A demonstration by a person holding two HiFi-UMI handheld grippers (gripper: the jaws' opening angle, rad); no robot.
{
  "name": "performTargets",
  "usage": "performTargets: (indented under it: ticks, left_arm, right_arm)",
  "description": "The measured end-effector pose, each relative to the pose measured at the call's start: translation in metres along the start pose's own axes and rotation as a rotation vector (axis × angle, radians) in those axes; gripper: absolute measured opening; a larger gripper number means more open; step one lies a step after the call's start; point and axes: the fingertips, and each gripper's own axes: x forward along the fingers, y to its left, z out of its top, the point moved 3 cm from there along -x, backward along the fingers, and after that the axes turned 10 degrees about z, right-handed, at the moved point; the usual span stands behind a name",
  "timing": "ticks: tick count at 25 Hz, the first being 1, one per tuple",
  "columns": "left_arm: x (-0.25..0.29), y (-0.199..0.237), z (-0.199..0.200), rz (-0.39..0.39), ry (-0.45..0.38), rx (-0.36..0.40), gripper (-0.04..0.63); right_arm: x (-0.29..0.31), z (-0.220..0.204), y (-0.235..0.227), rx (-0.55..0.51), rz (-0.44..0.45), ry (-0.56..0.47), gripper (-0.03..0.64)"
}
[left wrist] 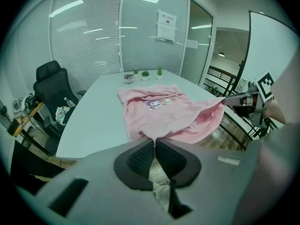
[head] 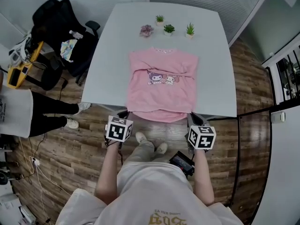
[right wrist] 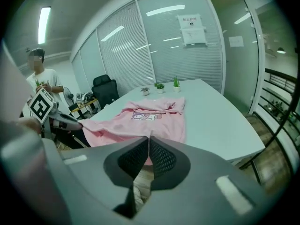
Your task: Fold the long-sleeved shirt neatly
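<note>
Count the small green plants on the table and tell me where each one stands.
3 green plants, at the table's far end beyond the pink shirt: one farthest back, one in the middle, one at the right. A purplish one stands to their left. None looks hidden.

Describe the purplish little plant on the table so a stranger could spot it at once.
Find the white table and look to its far end, beyond the collar of the pink shirt, where small plants stand in a cluster. The purplish plant is the leftmost in the head view; its three neighbours are green.
</note>
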Motion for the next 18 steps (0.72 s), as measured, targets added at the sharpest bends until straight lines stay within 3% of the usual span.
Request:
performTargets:
  ticks: [18]
  left_arm:
    - [-0.043,0.012,0.037,0.043,-0.102,-0.019,0.018]
  right_arm:
    - [-0.03,0.047,0.009,0.017,0.074,-0.137,0.018]
